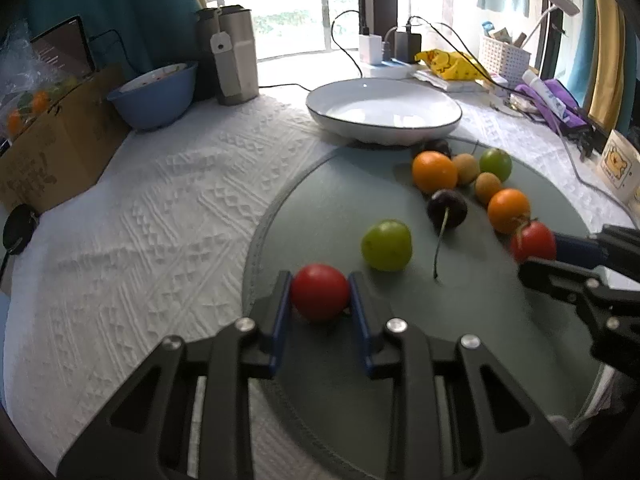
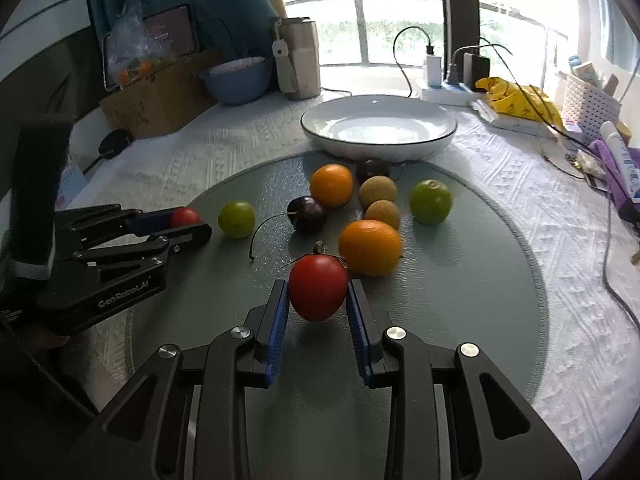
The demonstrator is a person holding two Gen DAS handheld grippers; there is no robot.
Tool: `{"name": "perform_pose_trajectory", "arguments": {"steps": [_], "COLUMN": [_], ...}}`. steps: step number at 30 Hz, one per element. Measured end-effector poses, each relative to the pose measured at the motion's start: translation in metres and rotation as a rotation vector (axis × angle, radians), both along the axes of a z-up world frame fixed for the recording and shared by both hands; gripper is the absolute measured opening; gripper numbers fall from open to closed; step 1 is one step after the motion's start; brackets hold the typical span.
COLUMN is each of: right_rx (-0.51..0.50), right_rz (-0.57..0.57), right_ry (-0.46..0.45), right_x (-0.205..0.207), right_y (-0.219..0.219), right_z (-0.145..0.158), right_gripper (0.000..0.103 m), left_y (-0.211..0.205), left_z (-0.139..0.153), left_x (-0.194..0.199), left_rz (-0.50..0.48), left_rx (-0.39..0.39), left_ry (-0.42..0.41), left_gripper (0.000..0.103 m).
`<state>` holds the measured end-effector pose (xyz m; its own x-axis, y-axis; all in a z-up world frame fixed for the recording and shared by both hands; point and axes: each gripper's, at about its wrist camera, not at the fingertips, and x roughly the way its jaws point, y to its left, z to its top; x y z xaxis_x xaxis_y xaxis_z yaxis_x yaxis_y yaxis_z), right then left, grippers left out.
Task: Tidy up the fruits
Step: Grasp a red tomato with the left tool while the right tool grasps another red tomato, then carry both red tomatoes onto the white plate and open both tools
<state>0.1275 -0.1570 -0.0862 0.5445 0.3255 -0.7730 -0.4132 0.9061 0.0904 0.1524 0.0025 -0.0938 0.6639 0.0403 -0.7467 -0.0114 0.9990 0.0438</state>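
Left gripper (image 1: 320, 296): blue pads closed against both sides of a small round red tomato (image 1: 319, 292), which sits low on the grey-green round mat (image 1: 328, 200). Right gripper (image 2: 318, 294): likewise clamped on a second red tomato with a dried stem (image 2: 318, 287), at 6 o'clock of the fruit cluster in the right wrist view.

From the left tomato, a round green fruit (image 1: 386, 245) lies at 1 o'clock, just beside it. A dark cherry with a long stem (image 1: 447, 208) lies beyond that. Further toward 1 o'clock a near orange fruit (image 1: 508, 210) touches the right gripper's tomato; two small tan fruits (image 1: 487, 187) lie between it and a far orange fruit (image 1: 435, 171). A second green fruit (image 1: 496, 164) sits at the cluster's far right. Another dark fruit (image 1: 438, 146) is partly hidden behind the far orange.

At 12 o'clock, past the mat edge, a wide white plate with a dark rim (image 1: 384, 128) stands on the white textured cloth (image 1: 160, 200), holding nothing
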Motion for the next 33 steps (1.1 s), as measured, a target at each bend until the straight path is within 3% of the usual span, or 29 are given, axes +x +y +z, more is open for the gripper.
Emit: {"name": "perform_pose_trajectory", "arguments": {"steps": [7,14,23,27,31,33], "right_rx": [-0.009,-0.022,0.009,0.012,0.019,0.035], "right_rz": [-0.015,0.008,0.047,0.067,0.062,0.049], "right_ry": [-0.055,-0.100,-0.095,-0.083,-0.065,-0.044], "right_x": [0.007,0.041,0.106,0.133,0.162,0.175], "right_y": [-0.017,-0.024,-0.023,-0.018,-0.013,-0.014], "right_z": [0.022,0.033,0.028,0.024,0.018,0.013], "right_gripper": [0.031,0.032,0.032,0.032,0.031,0.031], "left_y": [-0.009,-0.010,-0.004,-0.006,-0.008,-0.011], "left_z": [0.020,0.043,0.046,0.052,0.051,0.051], "left_x": [0.001,0.017,0.066,0.088,0.122,0.135], "left_rz": [-0.030,-0.042,-0.059,-0.071,-0.062,-0.059], "left_rx": [-0.036,-0.057,-0.115,-0.135,-0.217,-0.223], "left_ry": [-0.047,-0.103,-0.076,-0.108,-0.090,-0.089], "left_gripper": [0.029,0.029,0.029,0.029,0.029,0.029]}}
